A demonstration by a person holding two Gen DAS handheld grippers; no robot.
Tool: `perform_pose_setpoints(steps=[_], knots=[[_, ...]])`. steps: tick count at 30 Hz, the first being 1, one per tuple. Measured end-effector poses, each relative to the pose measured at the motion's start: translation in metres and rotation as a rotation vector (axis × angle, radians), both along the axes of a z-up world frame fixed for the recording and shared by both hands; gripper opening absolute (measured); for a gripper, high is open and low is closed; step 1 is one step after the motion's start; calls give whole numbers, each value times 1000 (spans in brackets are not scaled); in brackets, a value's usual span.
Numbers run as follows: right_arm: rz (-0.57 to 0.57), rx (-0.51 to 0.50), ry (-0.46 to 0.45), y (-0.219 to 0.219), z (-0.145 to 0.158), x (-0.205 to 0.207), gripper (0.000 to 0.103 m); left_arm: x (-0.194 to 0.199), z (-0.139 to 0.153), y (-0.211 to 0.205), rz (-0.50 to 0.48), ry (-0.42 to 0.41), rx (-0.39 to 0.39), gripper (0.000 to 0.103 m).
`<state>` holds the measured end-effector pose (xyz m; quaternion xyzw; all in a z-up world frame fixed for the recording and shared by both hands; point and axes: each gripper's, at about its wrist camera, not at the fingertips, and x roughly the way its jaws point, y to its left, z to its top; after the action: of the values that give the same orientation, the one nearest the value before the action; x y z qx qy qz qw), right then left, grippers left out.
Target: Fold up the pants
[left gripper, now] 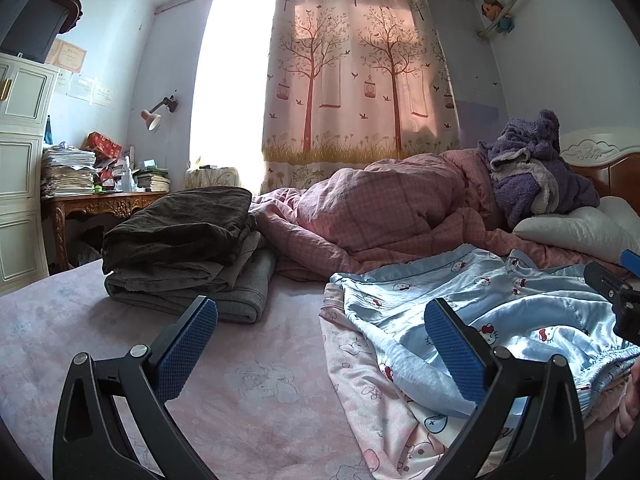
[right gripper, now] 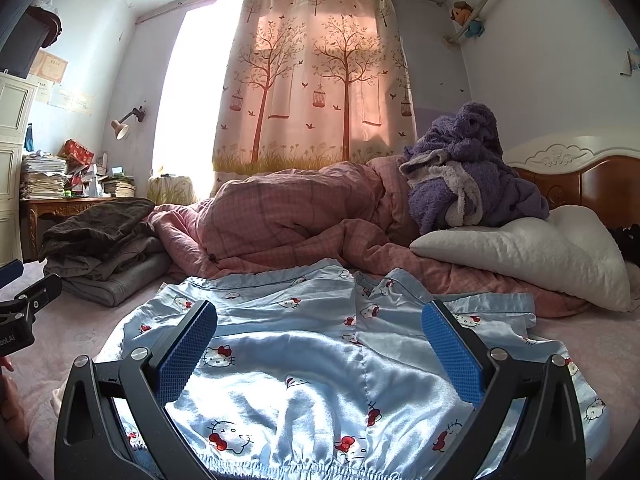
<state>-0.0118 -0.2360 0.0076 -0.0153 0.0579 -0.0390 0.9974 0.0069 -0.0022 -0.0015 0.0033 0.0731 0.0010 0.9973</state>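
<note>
Light blue satin pants (right gripper: 304, 360) with a cat cartoon print lie spread on the bed, elastic waistband nearest the right wrist camera. They also show in the left wrist view (left gripper: 500, 312), lying over a pale pink printed garment (left gripper: 384, 420). My right gripper (right gripper: 320, 336) is open and empty, hovering just above the pants near the waistband. My left gripper (left gripper: 320, 328) is open and empty, above the bed sheet at the pants' left edge, with its right finger over the blue fabric. The right gripper's tip (left gripper: 608, 280) shows at the right edge of the left wrist view.
A stack of folded dark and grey clothes (left gripper: 180, 248) sits on the bed at the left. A rumpled pink quilt (right gripper: 288, 216), a purple fleece garment (right gripper: 468, 168) and a white pillow (right gripper: 528, 252) lie behind the pants. A cluttered desk (left gripper: 92, 200) stands at the far left.
</note>
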Motion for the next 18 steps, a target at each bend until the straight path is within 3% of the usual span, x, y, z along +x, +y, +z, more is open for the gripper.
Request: perform_pose_setpoints(steps=[18], knots=[[4,0,13,1,-1,2,103,0,-1,0,2,-13,-4,103]])
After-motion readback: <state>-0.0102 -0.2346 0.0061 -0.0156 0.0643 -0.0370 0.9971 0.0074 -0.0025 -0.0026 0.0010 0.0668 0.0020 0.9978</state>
